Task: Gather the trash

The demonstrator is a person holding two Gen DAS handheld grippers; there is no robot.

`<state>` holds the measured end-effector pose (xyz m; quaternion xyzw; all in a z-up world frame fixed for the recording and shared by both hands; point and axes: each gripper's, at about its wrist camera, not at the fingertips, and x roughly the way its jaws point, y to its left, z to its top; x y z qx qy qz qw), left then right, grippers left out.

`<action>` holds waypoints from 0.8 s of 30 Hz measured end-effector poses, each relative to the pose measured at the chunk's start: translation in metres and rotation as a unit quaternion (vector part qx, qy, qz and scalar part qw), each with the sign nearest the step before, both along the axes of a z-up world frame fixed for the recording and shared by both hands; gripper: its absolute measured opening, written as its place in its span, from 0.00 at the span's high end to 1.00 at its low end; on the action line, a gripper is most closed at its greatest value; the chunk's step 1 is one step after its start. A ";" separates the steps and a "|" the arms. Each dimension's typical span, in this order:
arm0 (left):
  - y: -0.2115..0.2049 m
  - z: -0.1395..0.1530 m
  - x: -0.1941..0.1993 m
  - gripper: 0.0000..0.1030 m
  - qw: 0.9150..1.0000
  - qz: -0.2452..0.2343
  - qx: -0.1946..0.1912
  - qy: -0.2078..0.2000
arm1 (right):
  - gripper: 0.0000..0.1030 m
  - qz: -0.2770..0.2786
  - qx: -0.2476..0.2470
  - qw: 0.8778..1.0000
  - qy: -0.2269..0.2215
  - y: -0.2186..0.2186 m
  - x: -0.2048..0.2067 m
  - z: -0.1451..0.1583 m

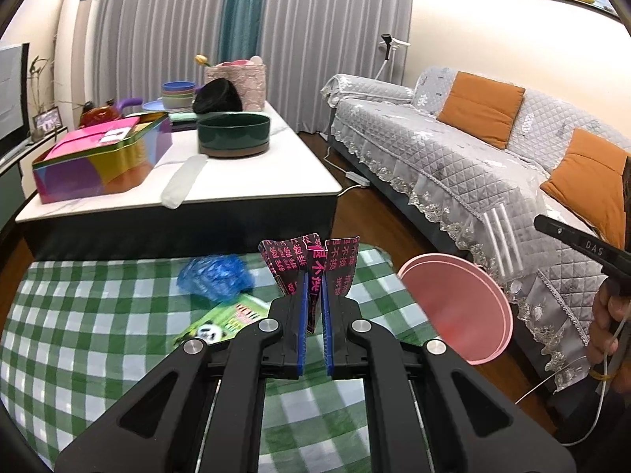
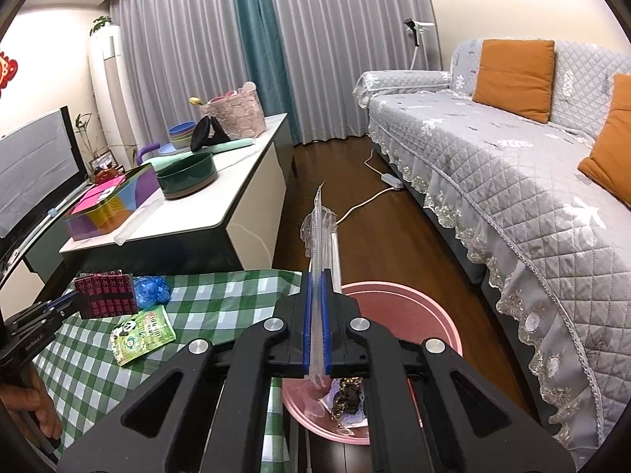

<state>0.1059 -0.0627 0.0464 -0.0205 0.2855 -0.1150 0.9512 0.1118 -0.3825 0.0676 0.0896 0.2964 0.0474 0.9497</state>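
Note:
My left gripper is shut on a black wrapper with pink characters and holds it above the green checked cloth. That wrapper also shows in the right wrist view. My right gripper is shut on a clear plastic wrapper and holds it over the near-left part of the pink bin. The bin holds some trash. A crumpled blue plastic piece and a green panda packet lie on the cloth.
A white coffee table behind the cloth carries a colourful tin, a dark green pot, bowls and a pink basket. A grey sofa with orange cushions runs along the right. A power strip and cable lie on the wood floor.

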 end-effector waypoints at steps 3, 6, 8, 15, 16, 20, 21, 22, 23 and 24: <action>-0.012 0.003 0.005 0.94 1.000 -0.011 0.001 -0.004 | 0.95 -0.007 0.002 1.000 0.004 -0.006 0.002 -0.002; -0.025 0.002 0.010 0.94 1.000 -0.021 0.000 -0.003 | 0.95 -0.011 0.002 1.000 0.011 -0.011 0.005 -0.008; -0.034 0.002 0.013 0.94 1.000 -0.027 0.000 -0.003 | 0.95 -0.013 0.002 1.000 0.015 -0.014 0.006 -0.011; -0.068 -0.001 0.027 0.94 0.999 -0.053 0.003 -0.001 | 0.95 -0.021 0.003 0.999 0.027 -0.027 0.009 -0.021; -0.072 -0.001 0.029 0.94 0.998 -0.056 0.003 -0.001 | 0.95 -0.022 0.003 0.999 0.028 -0.029 0.010 -0.022; -0.097 -0.002 0.038 0.94 0.997 -0.073 0.007 0.000 | 0.95 -0.027 0.004 0.999 0.033 -0.038 0.011 -0.028; -0.102 -0.002 0.039 0.94 0.997 -0.078 0.007 -0.001 | 0.95 -0.029 0.004 0.999 0.034 -0.040 0.012 -0.029; -0.108 -0.003 0.041 0.94 0.996 -0.083 0.008 0.000 | 0.95 -0.031 0.003 0.999 0.036 -0.042 0.013 -0.031; -0.113 -0.003 0.043 0.94 0.996 -0.087 0.009 0.000 | 0.95 -0.032 0.003 0.999 0.037 -0.044 0.013 -0.032; -0.120 -0.004 0.045 0.94 0.996 -0.093 0.012 0.001 | 0.95 -0.035 0.004 0.999 0.038 -0.046 0.014 -0.033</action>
